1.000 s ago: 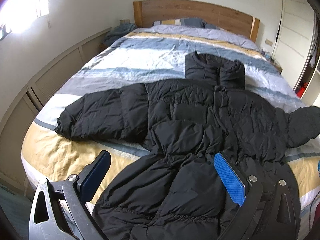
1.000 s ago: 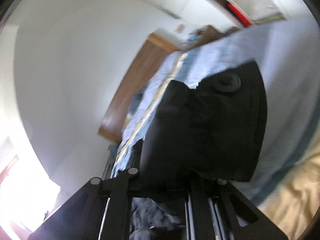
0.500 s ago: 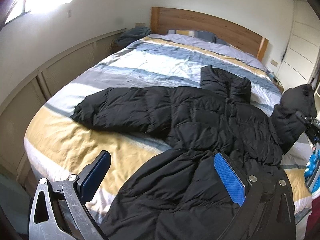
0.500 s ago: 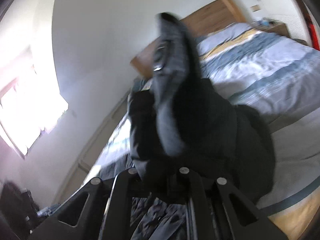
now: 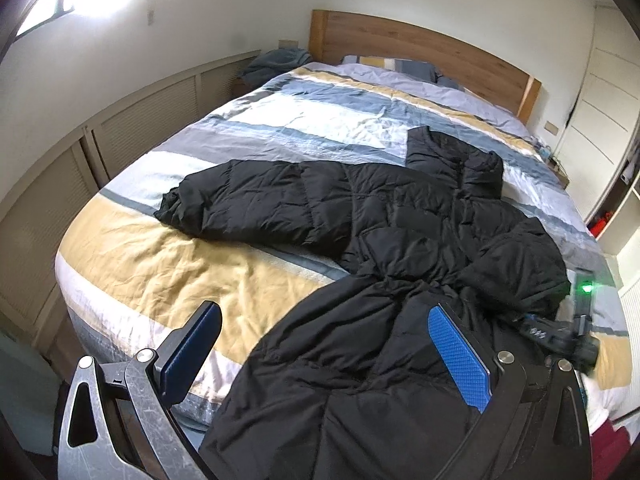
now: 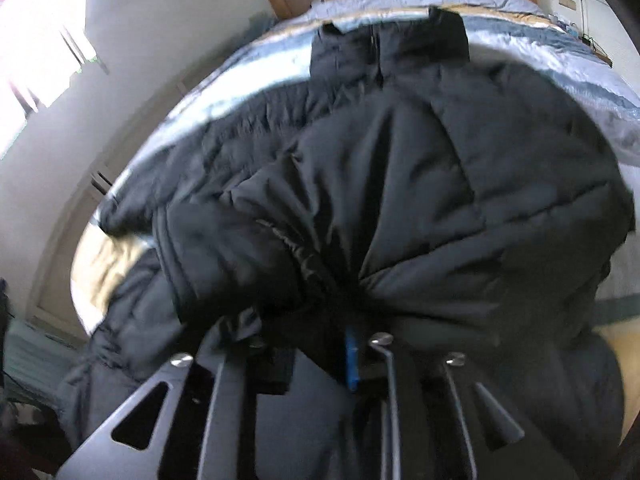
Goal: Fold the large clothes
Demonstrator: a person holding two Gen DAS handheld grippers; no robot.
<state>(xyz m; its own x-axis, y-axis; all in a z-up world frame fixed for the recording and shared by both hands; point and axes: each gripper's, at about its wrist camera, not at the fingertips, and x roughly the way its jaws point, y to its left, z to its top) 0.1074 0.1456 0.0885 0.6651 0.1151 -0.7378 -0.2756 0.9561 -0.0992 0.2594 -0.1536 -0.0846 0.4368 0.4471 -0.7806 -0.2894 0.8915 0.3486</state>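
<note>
A black puffer jacket [image 5: 384, 224] lies spread on the striped bed [image 5: 168, 264], collar toward the headboard, its hem hanging over the near edge. Its left sleeve [image 5: 240, 204] lies stretched out. Its right sleeve [image 5: 520, 264] is folded in over the body. My left gripper [image 5: 324, 364] is open and empty above the hem. My right gripper [image 6: 320, 348] is shut on the right sleeve [image 6: 400, 216] and holds it over the jacket's chest; it also shows in the left wrist view [image 5: 560, 332].
A wooden headboard [image 5: 420, 52] and pillows [image 5: 392, 66] are at the far end. Low panelled cabinets [image 5: 132, 128] run along the left wall. White wardrobe doors [image 5: 600, 120] stand to the right of the bed.
My right gripper has carried the right sleeve up off the bed and inward, laying it over the jacket's body. My left gripper has shifted left and stayed open.
</note>
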